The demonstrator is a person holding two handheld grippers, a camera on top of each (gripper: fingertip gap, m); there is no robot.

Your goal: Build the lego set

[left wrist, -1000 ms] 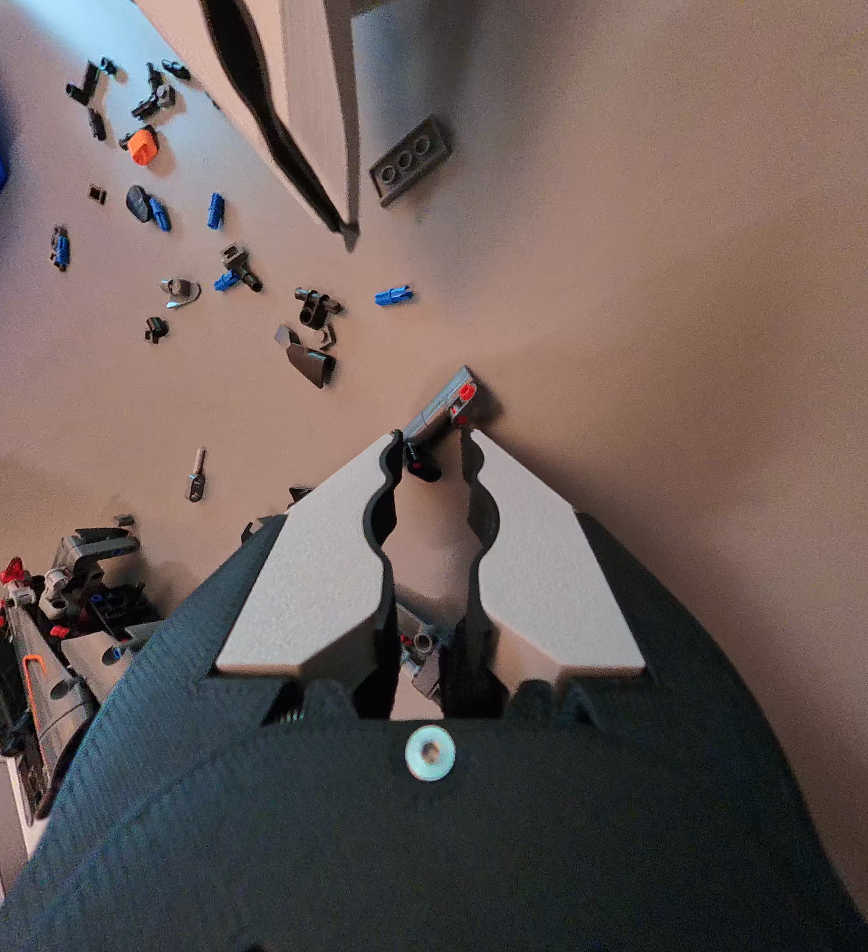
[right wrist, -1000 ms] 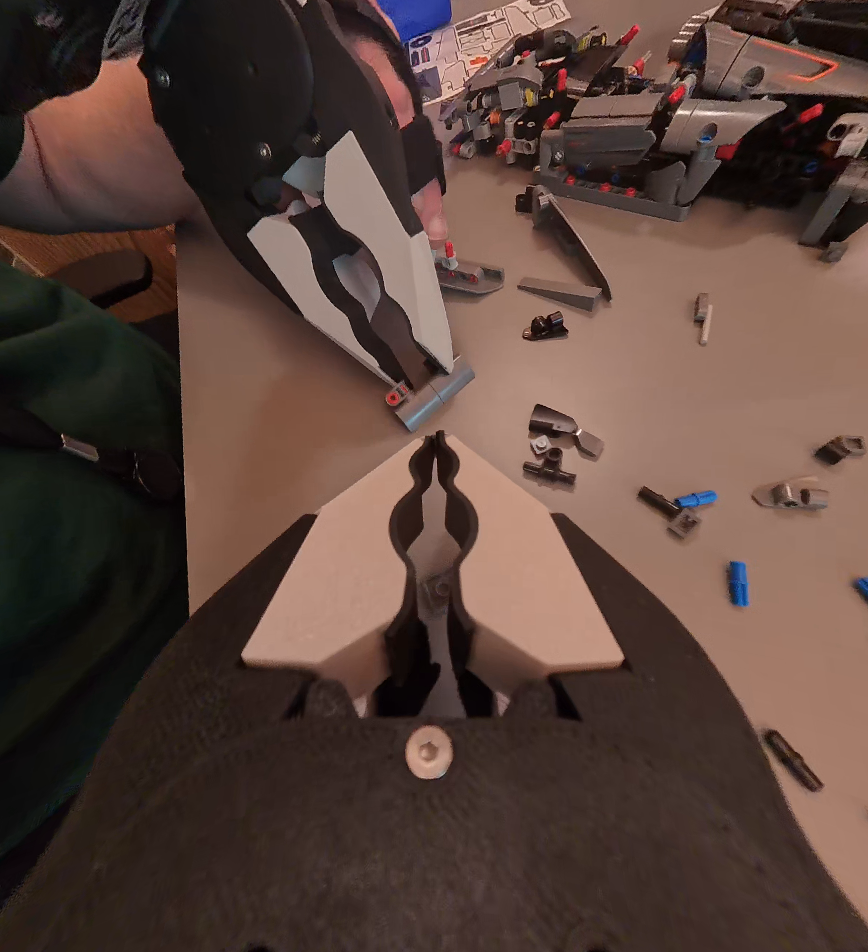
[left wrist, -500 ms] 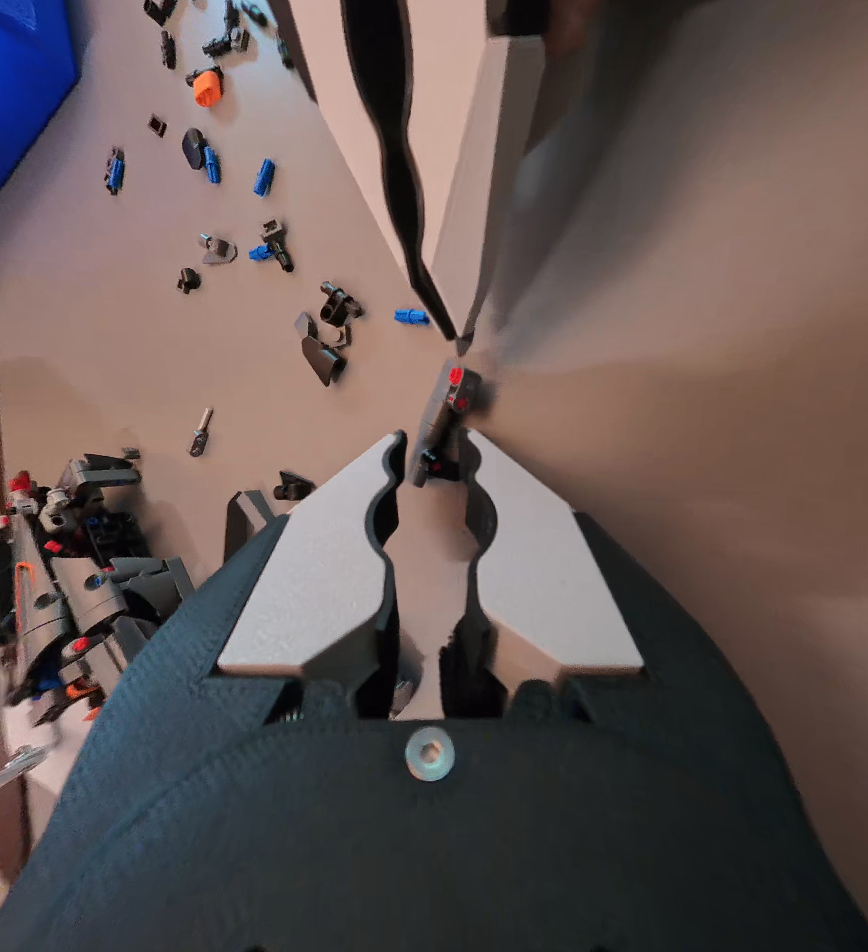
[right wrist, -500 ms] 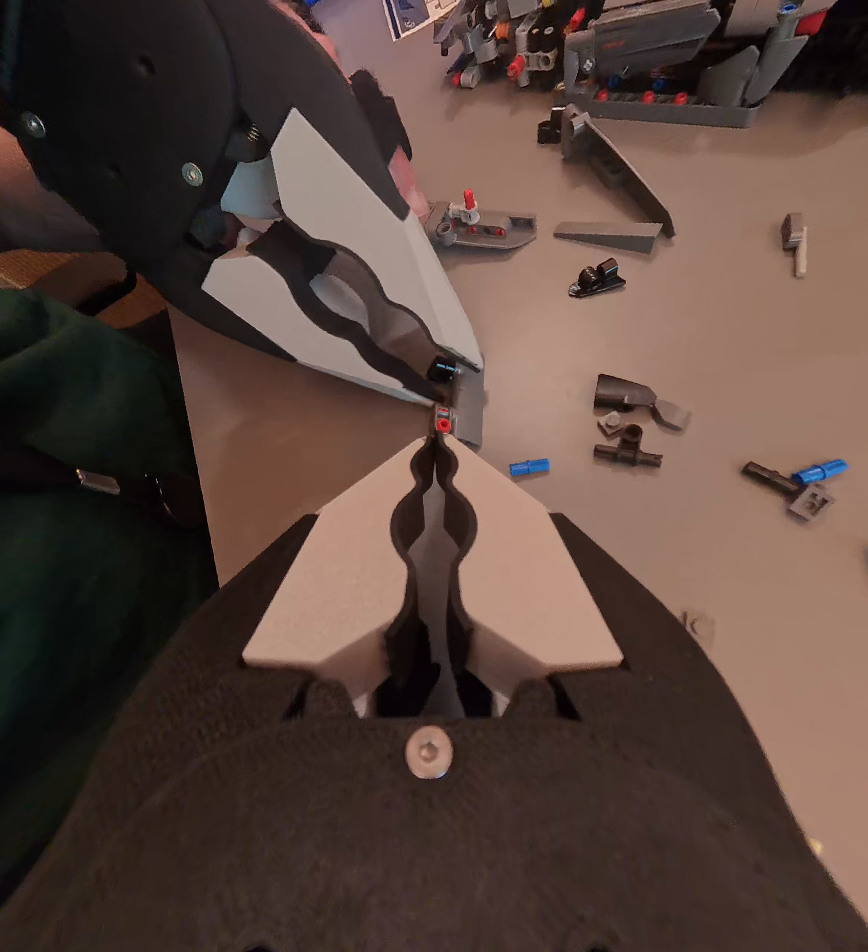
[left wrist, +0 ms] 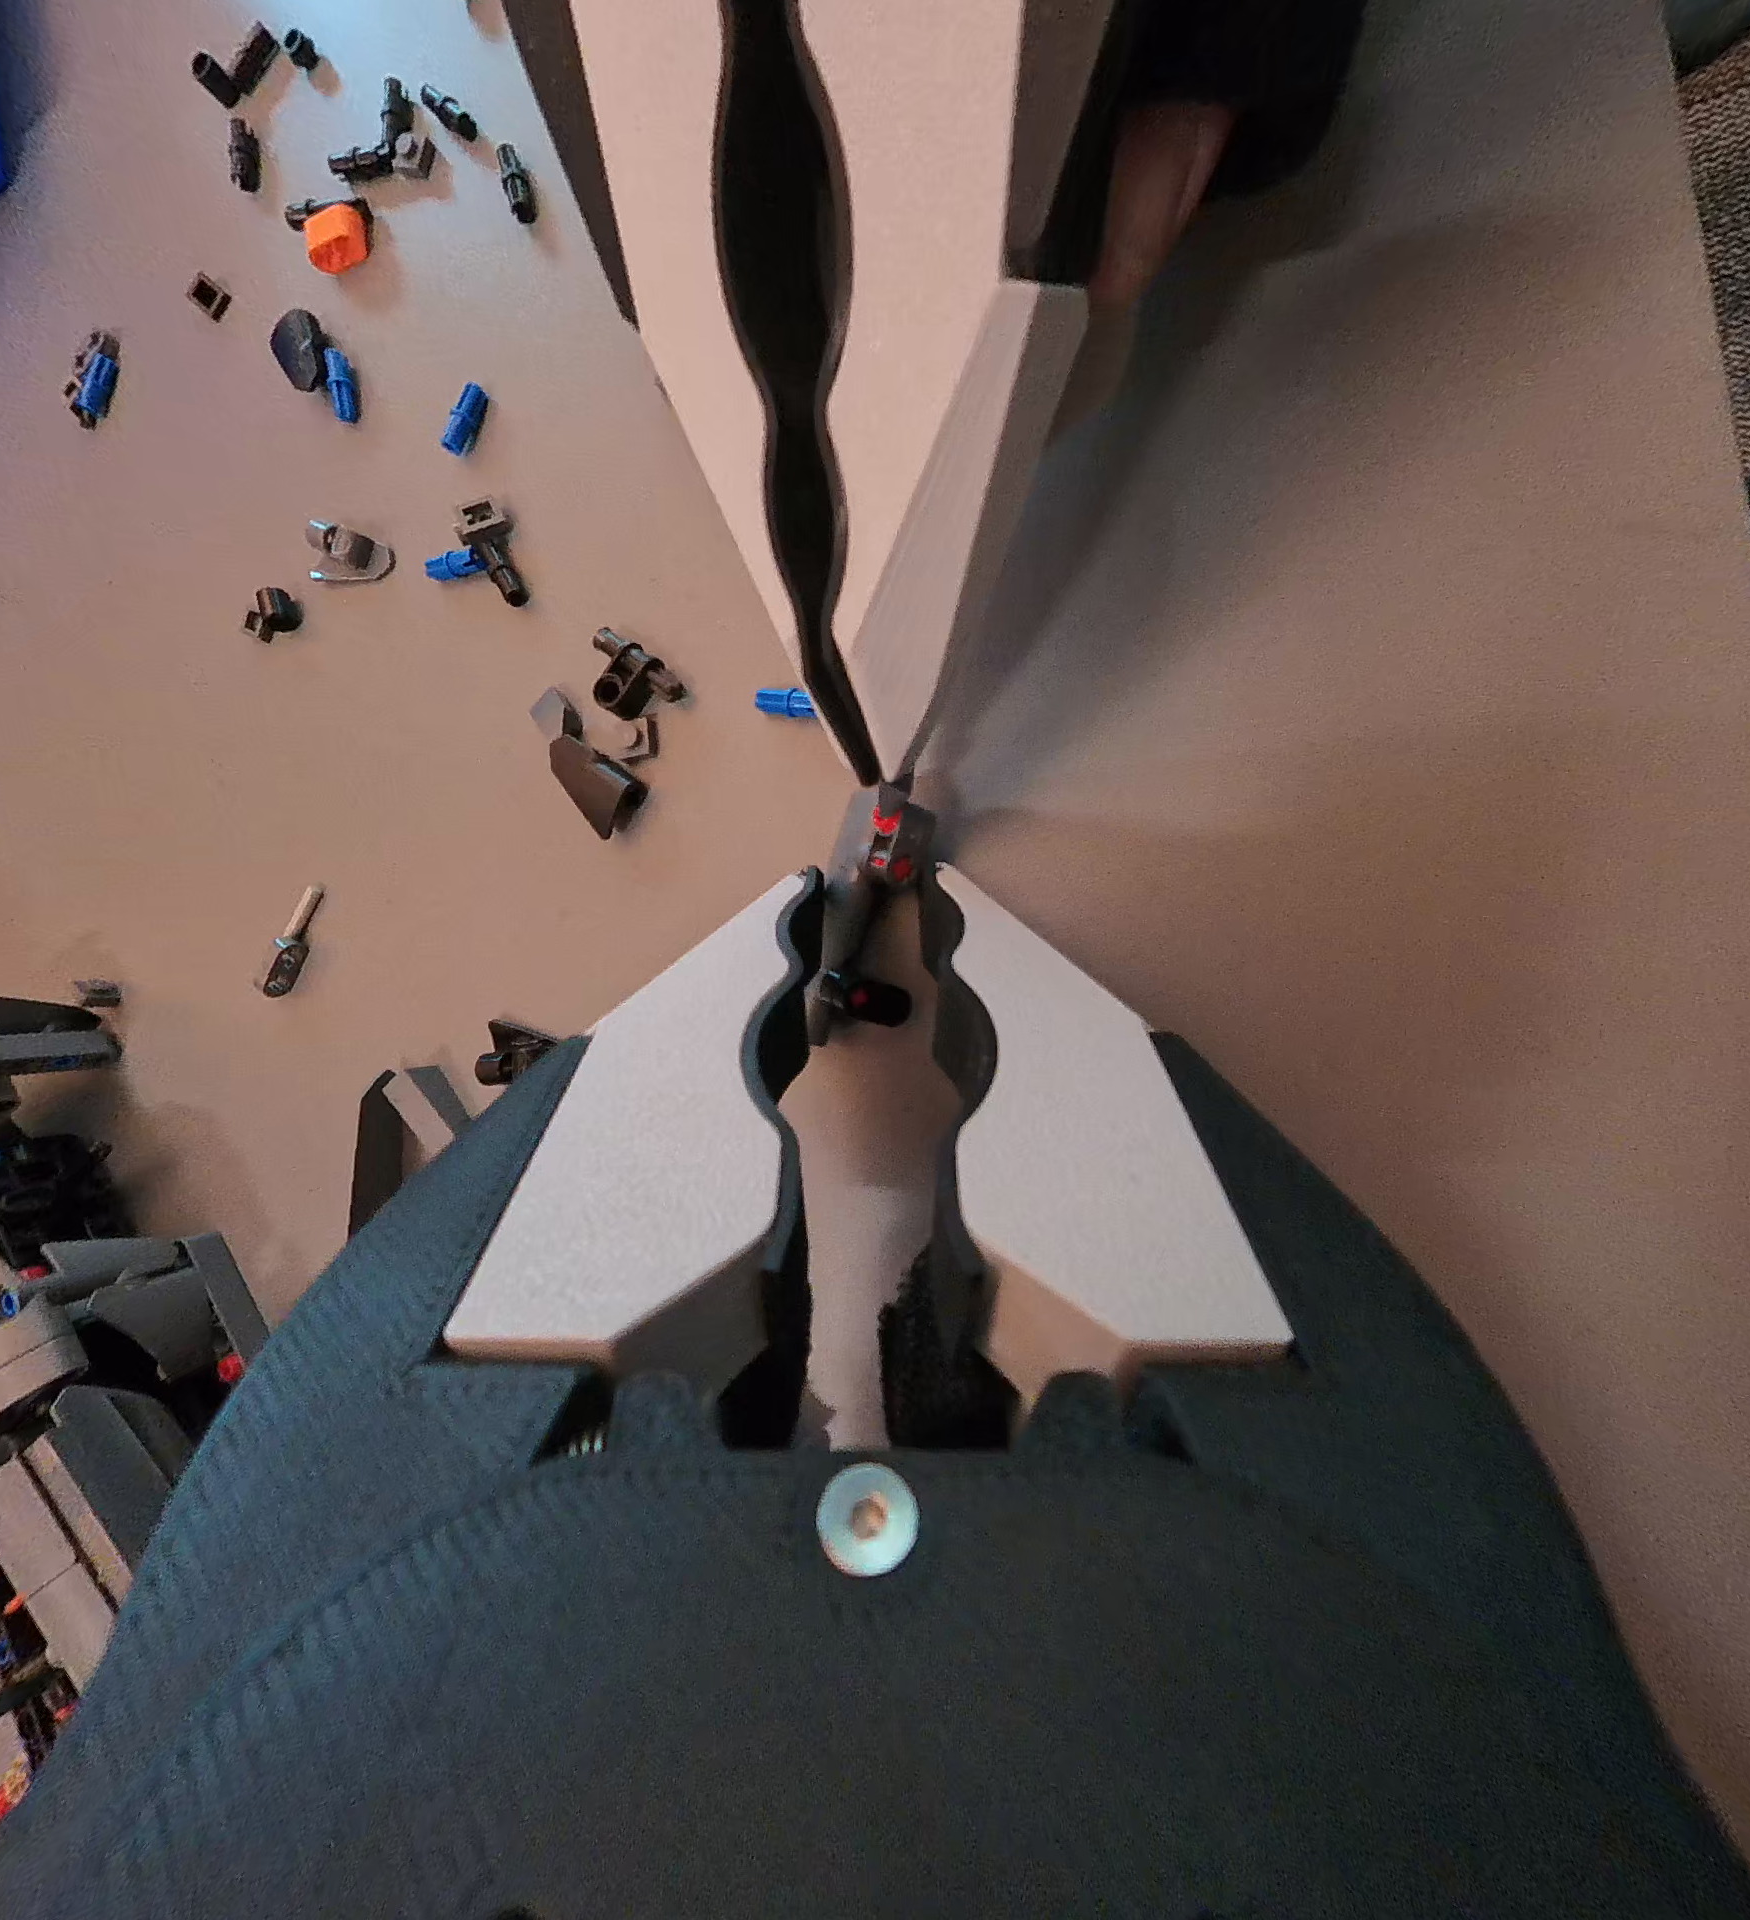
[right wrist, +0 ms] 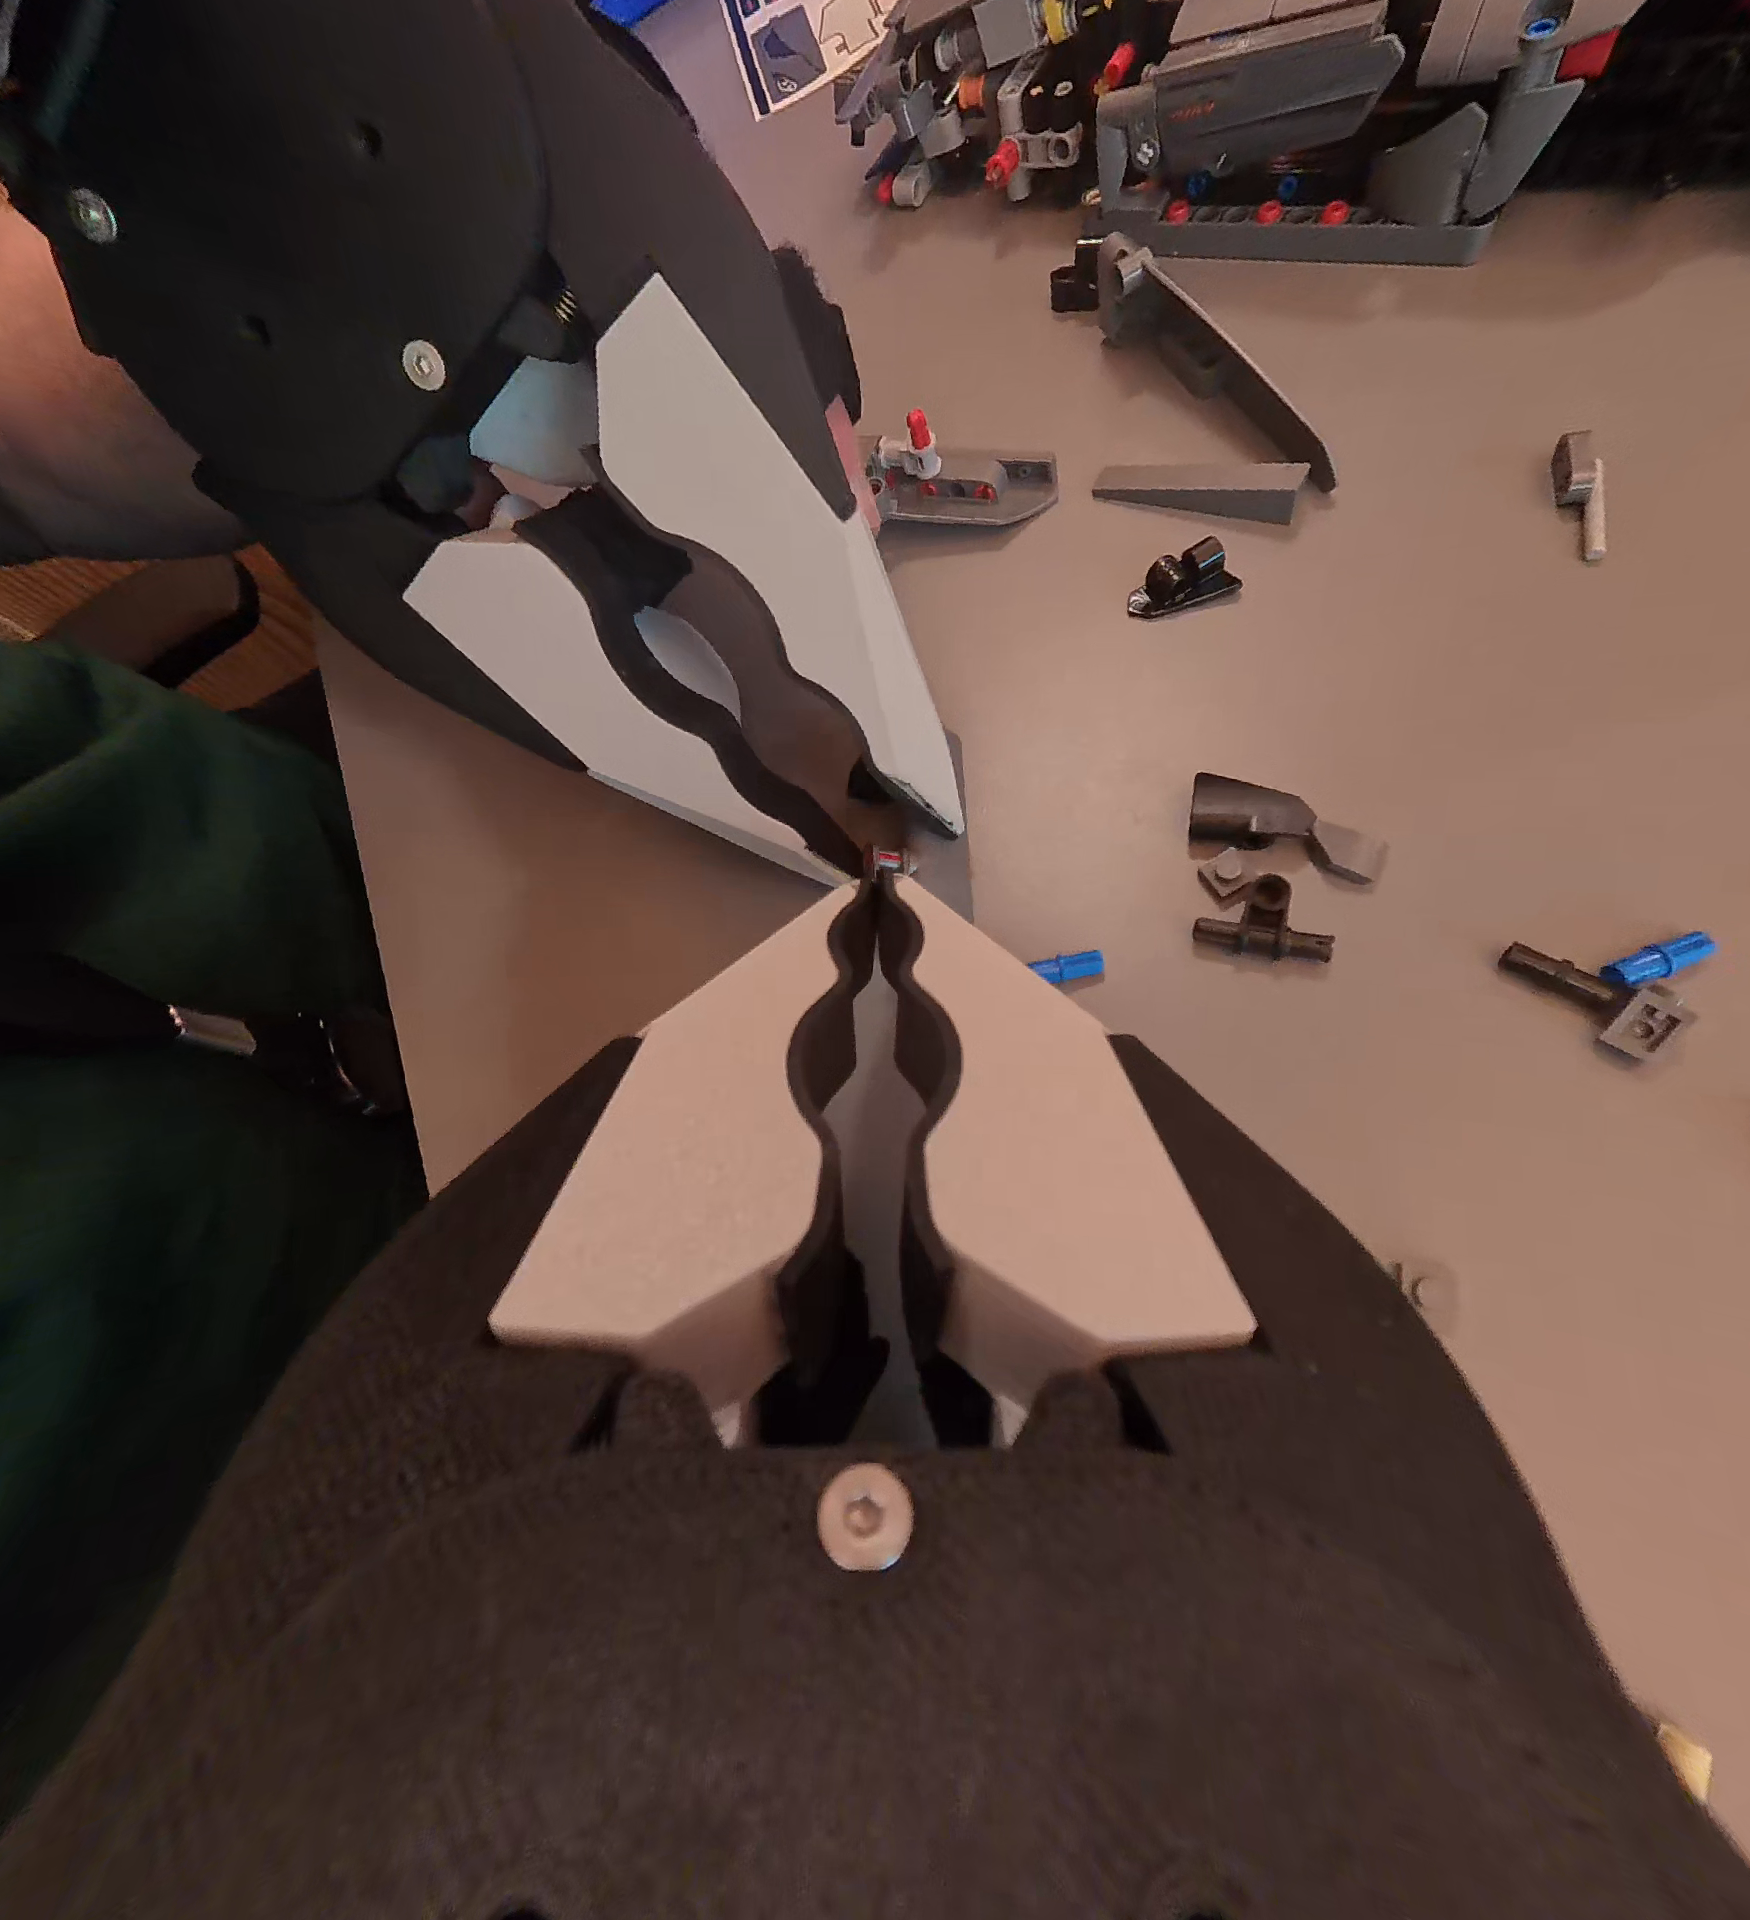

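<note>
My left gripper (left wrist: 873,883) is shut on a small grey beam piece (left wrist: 881,844) with red pins and a black pin. The beam stands between the slightly parted jaws and pokes out past the tips. My right gripper (right wrist: 876,883) is shut, with its tips together. They touch the red-pinned end of that beam (right wrist: 890,860). In the left wrist view the right gripper (left wrist: 876,774) comes down from above onto the beam. In the right wrist view the left gripper (right wrist: 902,831) reaches in from the upper left, close over the table (right wrist: 1266,1195).
A large, partly built grey model (right wrist: 1318,114) stands at the back, beside an instruction sheet (right wrist: 798,52). Loose pieces lie around: a blue pin (right wrist: 1066,966), a grey wedge (right wrist: 1203,491), a small grey sub-assembly (right wrist: 954,483), an orange piece (left wrist: 336,234). The table edge and a green sleeve (right wrist: 123,1039) are at the left. Less than 4 cm separates the two grippers' tips.
The two grippers have closed in on each other. The right gripper's shut tips now touch the beam's end. The left gripper has turned the beam to point at them.
</note>
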